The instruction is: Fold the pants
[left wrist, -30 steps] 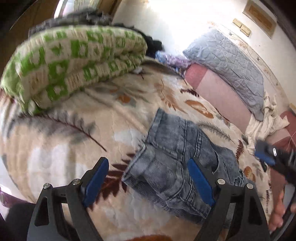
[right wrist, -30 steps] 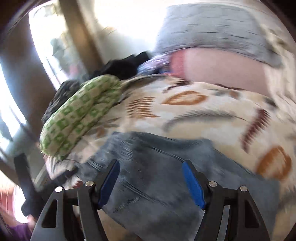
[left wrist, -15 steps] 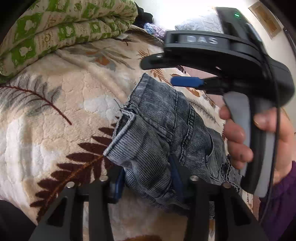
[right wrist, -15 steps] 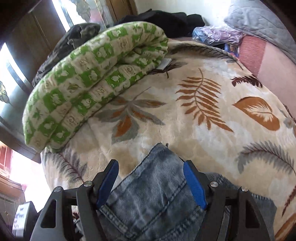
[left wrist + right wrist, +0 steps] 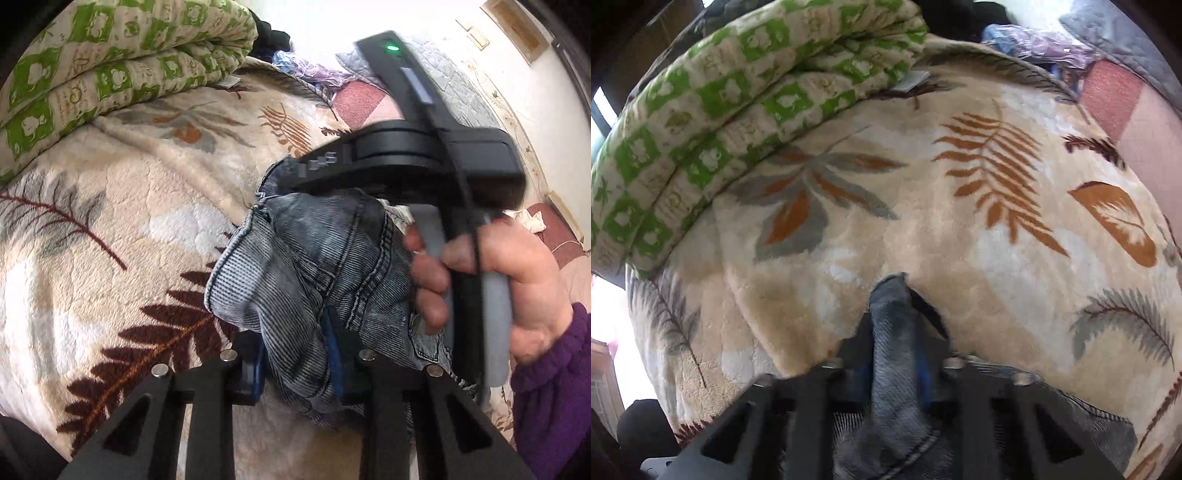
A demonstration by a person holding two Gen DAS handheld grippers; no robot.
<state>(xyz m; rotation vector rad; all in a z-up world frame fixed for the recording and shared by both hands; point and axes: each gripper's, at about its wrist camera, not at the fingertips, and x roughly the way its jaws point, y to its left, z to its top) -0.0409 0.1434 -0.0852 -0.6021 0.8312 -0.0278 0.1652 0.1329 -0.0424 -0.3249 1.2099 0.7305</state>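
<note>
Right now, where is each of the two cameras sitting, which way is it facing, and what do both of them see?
Left wrist view: sits on the left tongs, looking along them across the bed; they pinch the jeans, and the person's right hand holds the right tongs.
Right wrist view: sits on the right tongs, looking steeply down at the leaf-print blanket; they clamp a jeans fold.
Shared: the jeans, the blanket and the green quilt.

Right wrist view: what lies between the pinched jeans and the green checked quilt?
Only bare leaf-print blanket separates the jeans in the right tongs from the green checked quilt; the right wrist view shows it.
</note>
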